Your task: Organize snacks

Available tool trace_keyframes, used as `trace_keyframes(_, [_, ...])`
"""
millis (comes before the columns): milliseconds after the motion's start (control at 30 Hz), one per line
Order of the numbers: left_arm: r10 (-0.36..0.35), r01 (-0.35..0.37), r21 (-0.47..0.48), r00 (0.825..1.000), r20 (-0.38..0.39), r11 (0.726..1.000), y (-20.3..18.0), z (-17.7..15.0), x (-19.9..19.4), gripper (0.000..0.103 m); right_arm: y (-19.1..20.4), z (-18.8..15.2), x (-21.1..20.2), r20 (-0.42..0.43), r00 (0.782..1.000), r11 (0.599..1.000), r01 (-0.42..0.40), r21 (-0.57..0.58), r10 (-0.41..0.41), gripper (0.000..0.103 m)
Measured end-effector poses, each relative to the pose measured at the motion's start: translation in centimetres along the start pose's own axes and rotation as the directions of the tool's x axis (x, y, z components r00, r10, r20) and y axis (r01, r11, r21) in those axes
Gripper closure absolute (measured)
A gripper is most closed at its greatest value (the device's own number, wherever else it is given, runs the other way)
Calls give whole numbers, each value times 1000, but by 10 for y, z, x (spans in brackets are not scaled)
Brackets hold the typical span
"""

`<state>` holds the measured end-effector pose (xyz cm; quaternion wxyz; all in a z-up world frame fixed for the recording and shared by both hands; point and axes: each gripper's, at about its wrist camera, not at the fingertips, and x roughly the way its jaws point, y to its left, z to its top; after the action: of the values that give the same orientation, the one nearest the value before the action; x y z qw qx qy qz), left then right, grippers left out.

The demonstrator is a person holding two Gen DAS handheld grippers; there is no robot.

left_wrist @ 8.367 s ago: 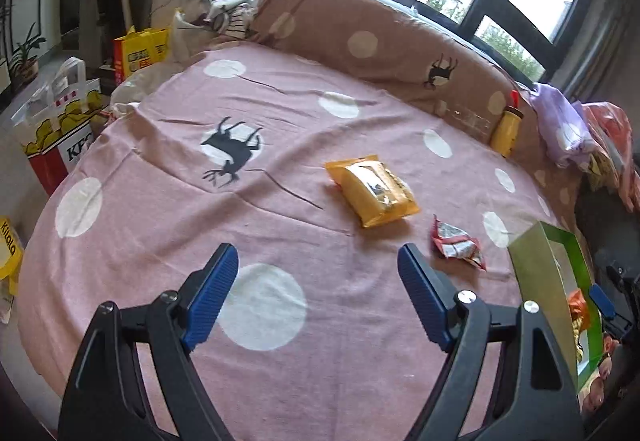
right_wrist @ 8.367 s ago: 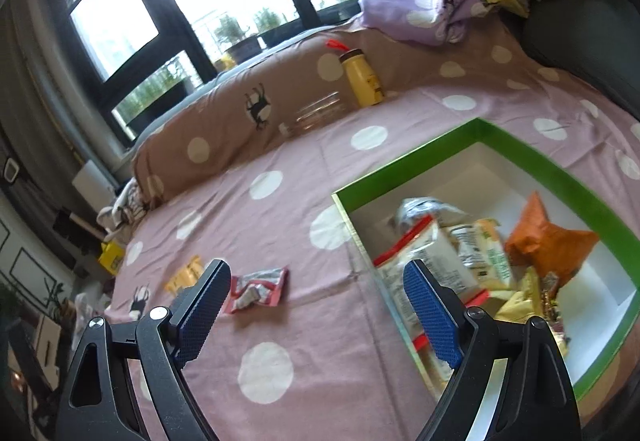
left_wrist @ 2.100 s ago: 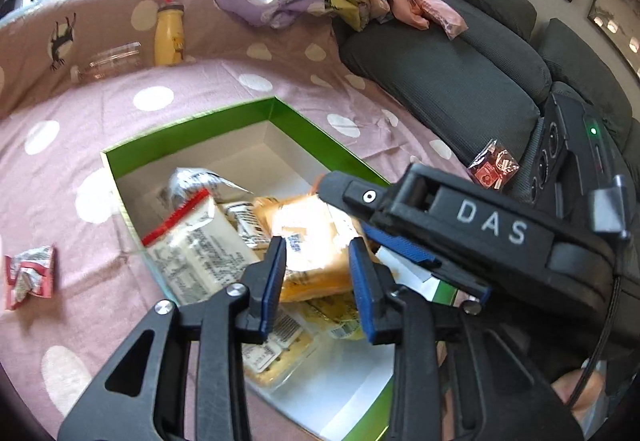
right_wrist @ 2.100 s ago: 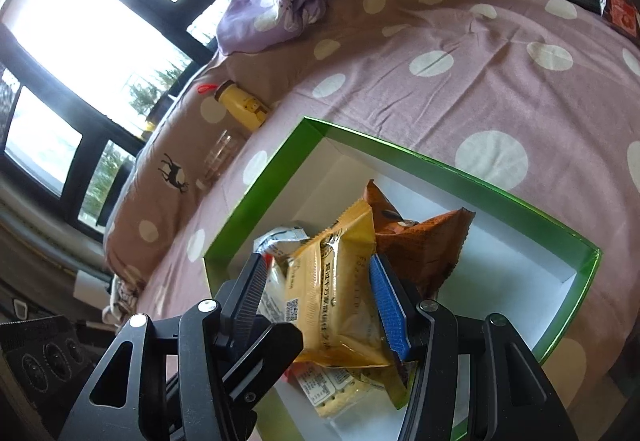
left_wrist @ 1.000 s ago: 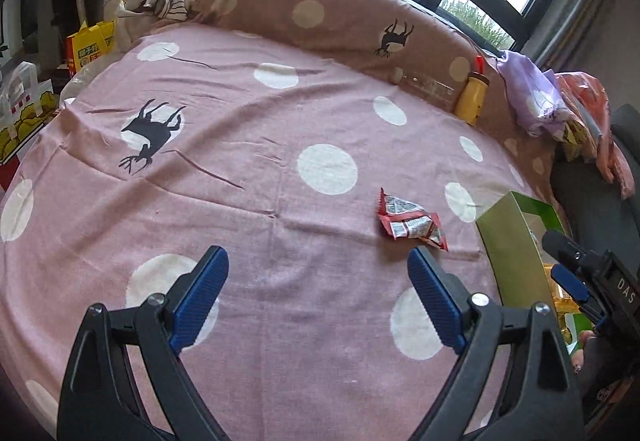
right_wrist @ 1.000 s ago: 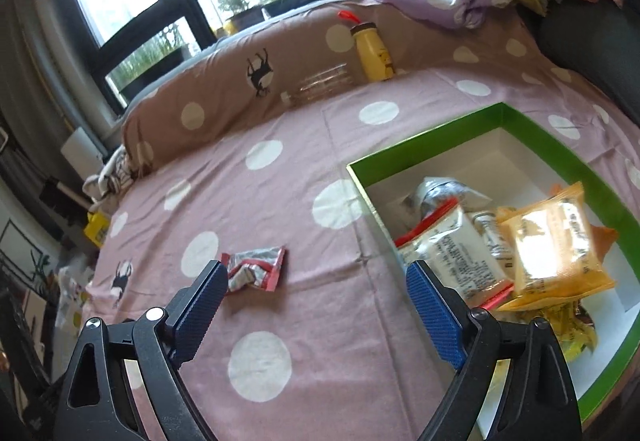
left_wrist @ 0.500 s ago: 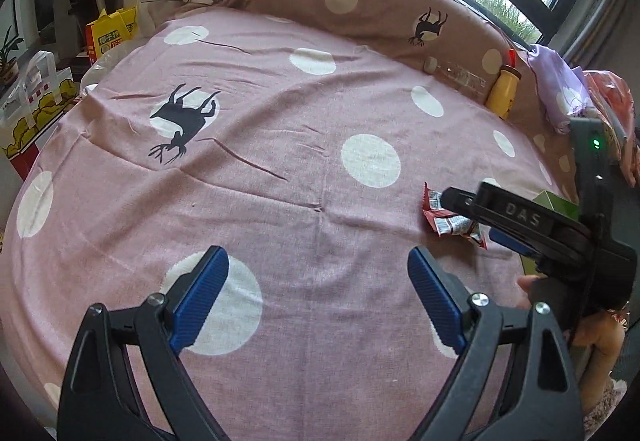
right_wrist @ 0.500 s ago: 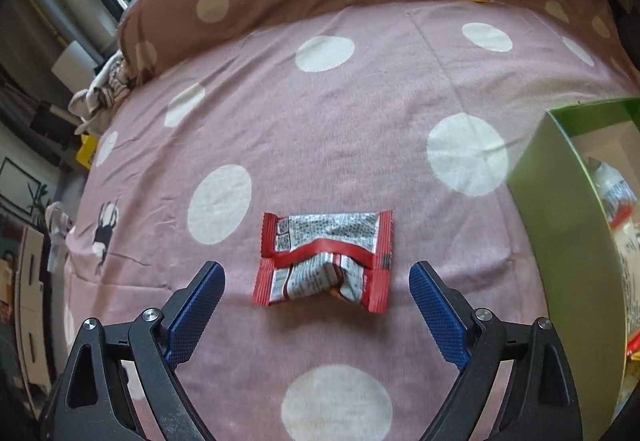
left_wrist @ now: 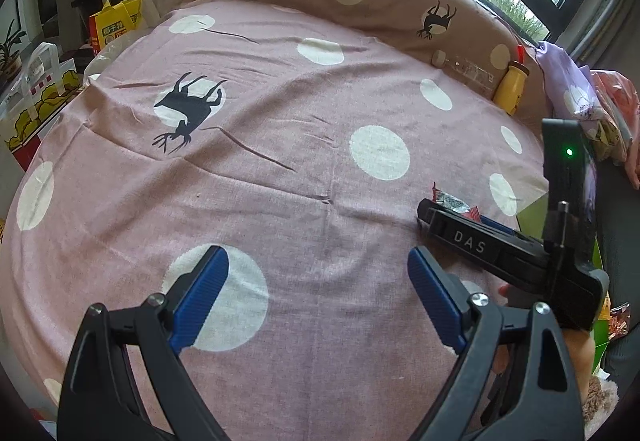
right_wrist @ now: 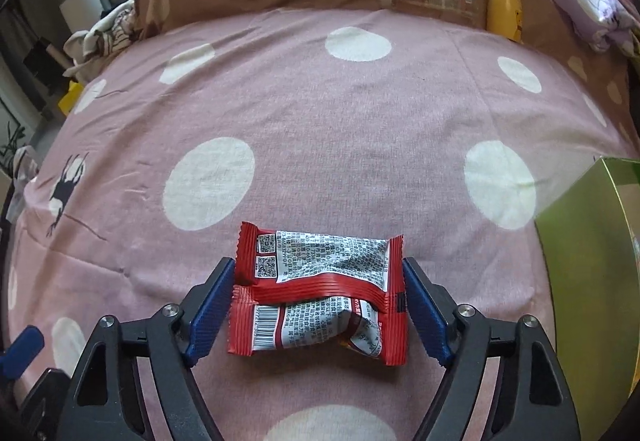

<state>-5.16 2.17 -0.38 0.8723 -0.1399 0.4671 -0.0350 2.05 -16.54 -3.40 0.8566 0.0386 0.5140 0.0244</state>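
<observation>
1. Left wrist view: the left gripper (left_wrist: 318,295) hung with its blue-padded jaws wide apart and nothing between them, above the pink polka-dot bedspread (left_wrist: 248,177). Off to its right, the right gripper (left_wrist: 448,217) reached down over the crumpled red-and-silver foil snack packet (left_wrist: 450,199).

2. Right wrist view: the right gripper (right_wrist: 318,305) straddled the red-and-silver foil snack packet (right_wrist: 320,289) lying on the bedspread (right_wrist: 340,129), its jaws closing, blue pads just at the packet's side edges. The green cardboard box (right_wrist: 584,241) stood near on the right.

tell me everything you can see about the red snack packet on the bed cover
The red snack packet is a small crinkled foil pouch, red at its crimped ends with a silvery printed panel, QR codes and a barcode facing up. It lies flat, folded across its middle, on the pink polka-dot cover, left of the green box. The right tongs straddle it, jaws closing, blue pads right at its two ends. From the left wrist view only its tip shows.
</observation>
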Motion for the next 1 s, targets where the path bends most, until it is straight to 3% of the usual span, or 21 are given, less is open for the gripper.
trace_keyframes(167, [0,0,-18,1000,-3,1000,4,1,-1,12,1,-20,-21,-37,992,993,-116,33,117,23])
trace_keyframes(400, [-47,46,-29,999,-21,999,3,0,-1,12,-4,-55,-30,-97,978,981,-176,78,183,22])
trace_keyframes(733, [-132,130,-29,988,-79,991,-10,-7,3,13,-45,-67,-55,-22,961,939,-264,223,275,16])
trace_keyframes(900, [-203,205,-4,968,-148,979,-30,-17,11,13,-57,-65,-67,54,949,911,-314,266,311,16])
trace_keyframes(1000, [-221,229,17,956,-193,973,-43,-24,19,20,-59,-65,-62,52,938,896,-344,282,344,16])
